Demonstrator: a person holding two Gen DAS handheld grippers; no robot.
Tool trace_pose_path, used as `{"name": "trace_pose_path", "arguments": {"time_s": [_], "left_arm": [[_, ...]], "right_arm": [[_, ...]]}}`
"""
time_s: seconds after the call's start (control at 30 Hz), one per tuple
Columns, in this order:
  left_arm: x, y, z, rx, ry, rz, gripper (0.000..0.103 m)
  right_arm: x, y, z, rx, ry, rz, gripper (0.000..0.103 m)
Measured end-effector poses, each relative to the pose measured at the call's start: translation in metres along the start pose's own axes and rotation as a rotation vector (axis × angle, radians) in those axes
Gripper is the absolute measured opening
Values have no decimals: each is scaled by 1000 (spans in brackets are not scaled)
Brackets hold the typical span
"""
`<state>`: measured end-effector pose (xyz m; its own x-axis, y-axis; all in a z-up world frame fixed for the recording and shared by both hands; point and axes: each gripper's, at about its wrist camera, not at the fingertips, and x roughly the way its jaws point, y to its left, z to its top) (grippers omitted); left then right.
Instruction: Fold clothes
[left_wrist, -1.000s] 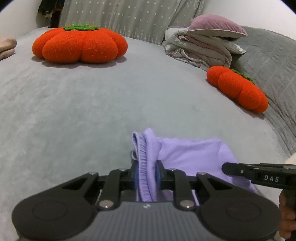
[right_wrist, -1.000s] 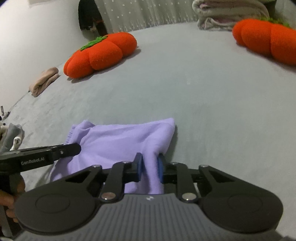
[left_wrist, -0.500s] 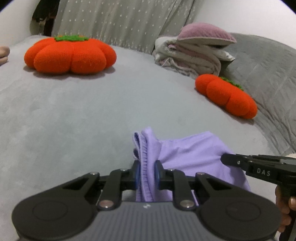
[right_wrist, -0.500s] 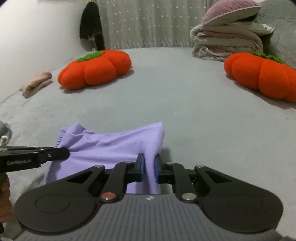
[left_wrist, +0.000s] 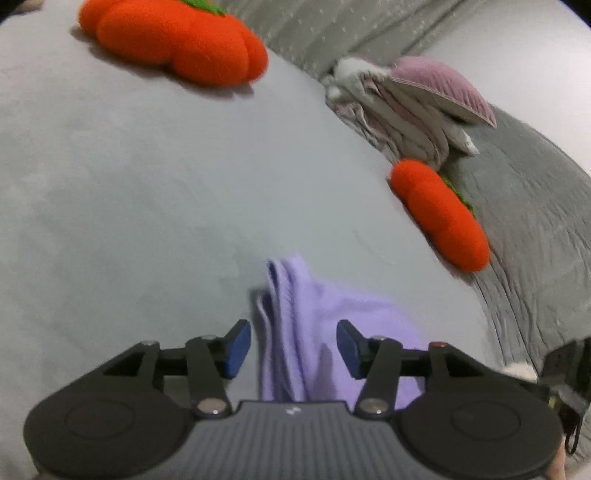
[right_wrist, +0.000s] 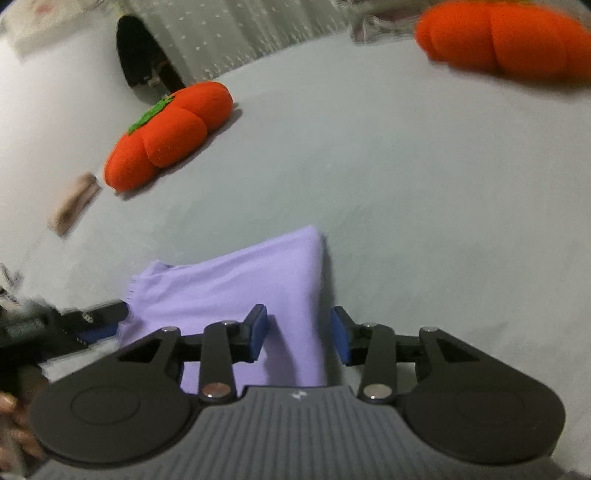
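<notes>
Left hand-held gripper (left_wrist: 293, 349) and right hand-held gripper (right_wrist: 298, 338) have just been opening, both spread around the folded lilac knit garment (right_wrist: 236, 295) on the grey bed (right_wrist: 406, 184), pads clear. Beyond, blurred orange pumpkin cushions (left_wrist: 173, 40).

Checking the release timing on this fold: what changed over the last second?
Both tongs let go. The left tongs and right tongs were each clamped on an edge of the purple garment; their jaws have just been opening and now stand apart, with the cloth loose between them. Both views also tilted. The garment stays folded on the grey bed, and the orange cushions stay put.
</notes>
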<state>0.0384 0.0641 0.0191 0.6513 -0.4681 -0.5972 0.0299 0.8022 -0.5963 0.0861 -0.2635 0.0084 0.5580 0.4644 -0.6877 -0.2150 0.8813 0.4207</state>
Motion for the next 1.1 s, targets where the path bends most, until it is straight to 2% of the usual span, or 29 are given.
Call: {"name": "trace_pose_path", "arguments": {"time_s": [0.07,0.17,0.2,0.23,0.27,0.3,0.37,0.43,0.53,0.63,0.83,1.0,1.1], "left_arm": [[6,-8,-7,40,15,12,57],[12,-22,-13,119,12,37,58],[13,-25,-15,136,10,43,55],[14,-26,-16,145,6,47,49],[15,-26,-16,151,5,51,30],[16,-26,-16,153,5,52,24],[15,-25,-15,153,3,49,18],[13,-27,-14,152,-8,50,17],[8,-29,-14,158,-31,52,16],[1,-34,-15,171,-64,45,16],[-3,-54,-15,184,-123,12,16],[16,-91,-7,213,-130,-10,16],[40,-122,3,206,-124,-51,16]], "right_arm": [[1,-1,-1,33,19,37,42],[4,5,-3,7,28,21,42],[4,6,-3,4,29,21,43],[5,6,-4,2,29,21,44],[5,7,-4,-1,30,22,44],[5,8,-5,-4,31,22,42],[5,13,-6,-41,11,1,28],[4,17,-6,-79,-8,-20,19],[-3,29,-7,-159,-66,-65,15],[-12,35,-6,-214,-116,-81,14],[-28,25,1,-249,-162,-95,13],[-45,15,15,-337,-209,-143,13],[-56,-6,31,-340,-229,-166,13]]}}
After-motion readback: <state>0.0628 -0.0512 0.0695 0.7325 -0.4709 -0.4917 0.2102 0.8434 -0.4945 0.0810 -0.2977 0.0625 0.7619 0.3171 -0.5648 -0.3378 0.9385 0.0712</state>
